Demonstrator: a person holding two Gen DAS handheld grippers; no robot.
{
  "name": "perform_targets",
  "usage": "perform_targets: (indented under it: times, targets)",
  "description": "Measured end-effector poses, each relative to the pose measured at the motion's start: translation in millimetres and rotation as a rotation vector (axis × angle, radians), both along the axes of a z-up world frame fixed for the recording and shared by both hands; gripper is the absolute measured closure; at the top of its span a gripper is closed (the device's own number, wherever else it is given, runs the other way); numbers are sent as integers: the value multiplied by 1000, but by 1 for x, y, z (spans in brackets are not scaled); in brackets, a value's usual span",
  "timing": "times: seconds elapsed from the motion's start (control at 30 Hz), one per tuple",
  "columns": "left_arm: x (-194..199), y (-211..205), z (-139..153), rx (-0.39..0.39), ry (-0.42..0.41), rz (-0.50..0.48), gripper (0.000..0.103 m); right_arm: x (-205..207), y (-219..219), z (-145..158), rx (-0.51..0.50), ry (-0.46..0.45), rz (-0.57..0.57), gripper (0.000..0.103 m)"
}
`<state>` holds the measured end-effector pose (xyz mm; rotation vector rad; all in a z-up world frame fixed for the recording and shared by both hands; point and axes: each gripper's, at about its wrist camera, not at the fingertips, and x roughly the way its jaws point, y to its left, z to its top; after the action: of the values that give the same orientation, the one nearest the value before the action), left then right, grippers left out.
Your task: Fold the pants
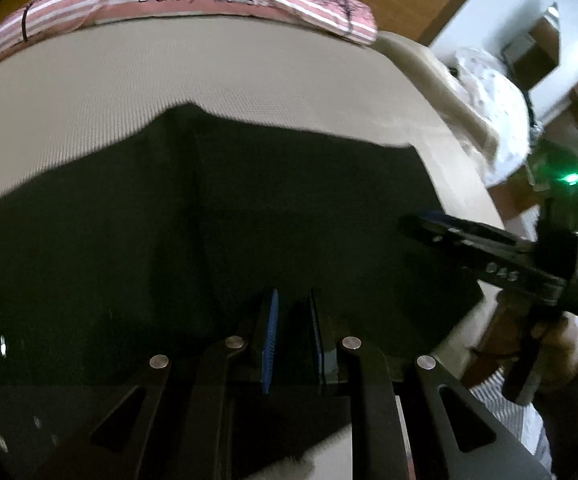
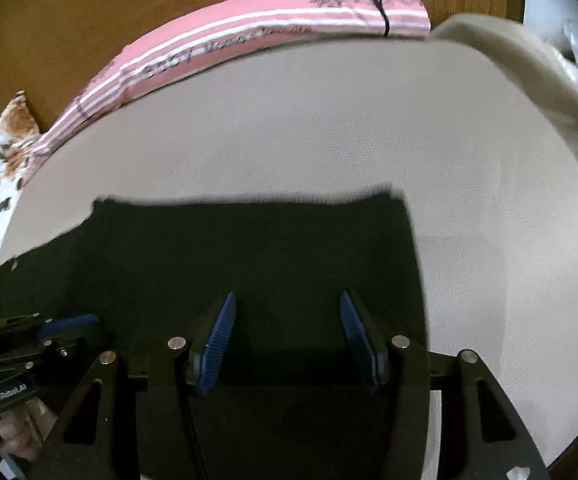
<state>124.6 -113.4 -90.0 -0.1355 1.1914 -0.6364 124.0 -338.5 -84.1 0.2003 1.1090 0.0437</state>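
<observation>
**Both grippers over the dark pants**

Left gripper (image 1: 293, 336) has its jaws nearly together, whether pinching cloth I can't tell. Right gripper (image 2: 287, 340) gapes empty. Pants (image 2: 249, 248) lie flat on the beige mattress (image 2: 329, 120) (pink pillow (image 2: 249, 28) beyond).

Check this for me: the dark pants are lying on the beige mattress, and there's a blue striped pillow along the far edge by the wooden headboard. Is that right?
Not quite. The pillow is pink with white stripes, not blue, as the right wrist view shows. The rest holds: the dark pants lie on the beige mattress, and the pillow runs along the far edge by the wooden headboard.
</observation>
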Motion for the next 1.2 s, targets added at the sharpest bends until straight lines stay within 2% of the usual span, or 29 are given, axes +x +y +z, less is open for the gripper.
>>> perform_targets:
  times: [0.2,0.33,0.5,0.73,0.87,0.97,1.1,1.2]
  targets:
    - [-37,10,3,15,5,-81,86,-52,5,1,39,17,-11,51]
    - [-46,21,-6,5,8,-53,85,-79,12,1,41,14,-20,51]
    - [-46,32,-3,-7,26,-3,85,-91,30,3,-34,-1,-13,49]
    - [-63,105,19,-94,-7,162,84,-93,55,8,-11,3,12,47]
    - [-77,161,25,-126,-19,315,76,-94,82,8,-38,0,49,44]
    - [-86,200,30,-159,-27,431,74,-92,99,9,-43,-3,69,42]
    - [-99,237,29,-185,-38,529,67,-88,119,11,-14,2,105,42]
    - [-105,254,21,-223,-5,579,65,-85,138,12,-17,3,138,42]
